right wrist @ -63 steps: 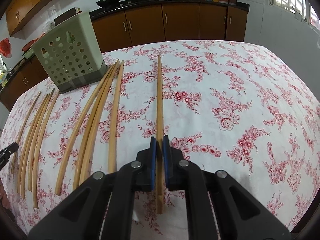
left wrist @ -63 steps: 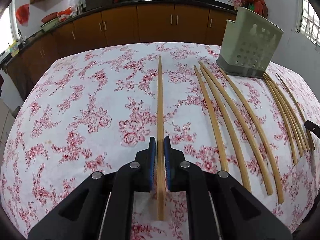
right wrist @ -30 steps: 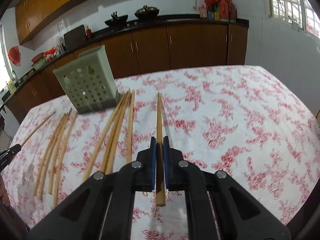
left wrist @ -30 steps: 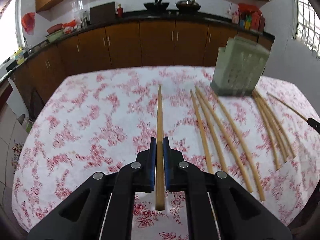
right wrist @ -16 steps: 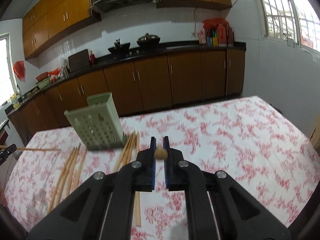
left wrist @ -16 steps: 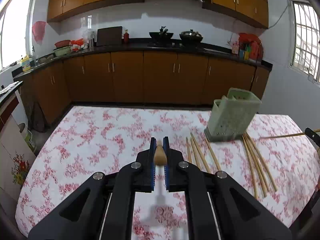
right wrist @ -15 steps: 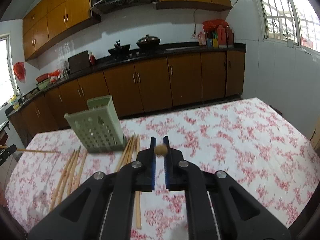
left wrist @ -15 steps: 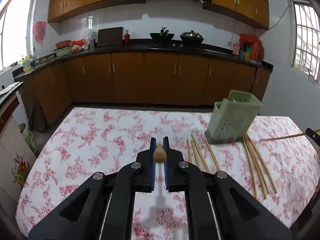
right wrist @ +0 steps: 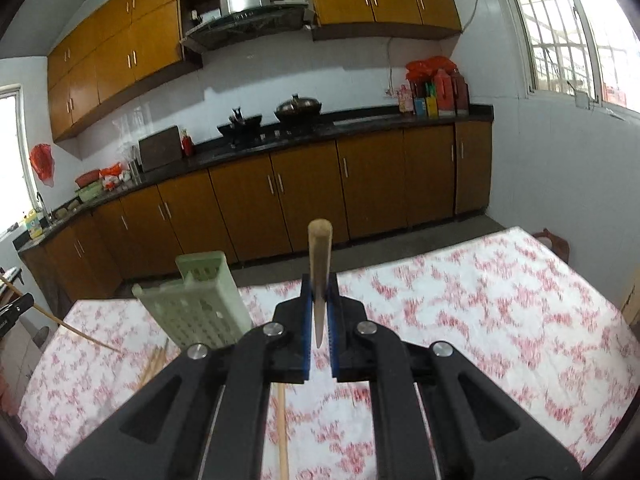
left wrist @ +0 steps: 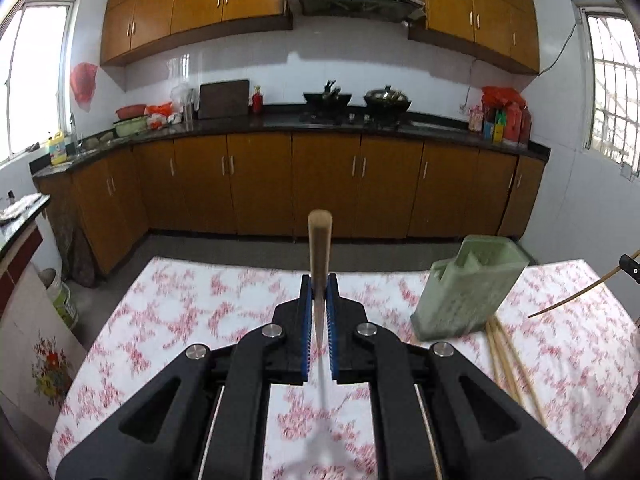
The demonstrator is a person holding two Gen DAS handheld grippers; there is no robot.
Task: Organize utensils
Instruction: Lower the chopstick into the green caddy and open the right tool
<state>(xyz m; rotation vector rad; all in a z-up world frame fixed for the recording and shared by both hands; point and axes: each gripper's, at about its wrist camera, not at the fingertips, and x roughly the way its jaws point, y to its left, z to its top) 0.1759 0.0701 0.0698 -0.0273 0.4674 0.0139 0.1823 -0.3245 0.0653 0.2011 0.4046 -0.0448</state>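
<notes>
the left gripper (left wrist: pixel 319 300) is clamping one chopstick (left wrist: pixel 319 248), the right gripper (right wrist: pixel 319 300) another chopstick (right wrist: pixel 319 256), both above the table (left wrist: pixel 192 312). ideally, tips should be going down into the green holder (left wrist: pixel 466 292), far right, one at a time.

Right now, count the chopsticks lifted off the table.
2. The first chopstick is clamped in the left gripper, the second chopstick in the right gripper. Loose chopsticks lie blurred beside the green holder, some likely hidden.
</notes>
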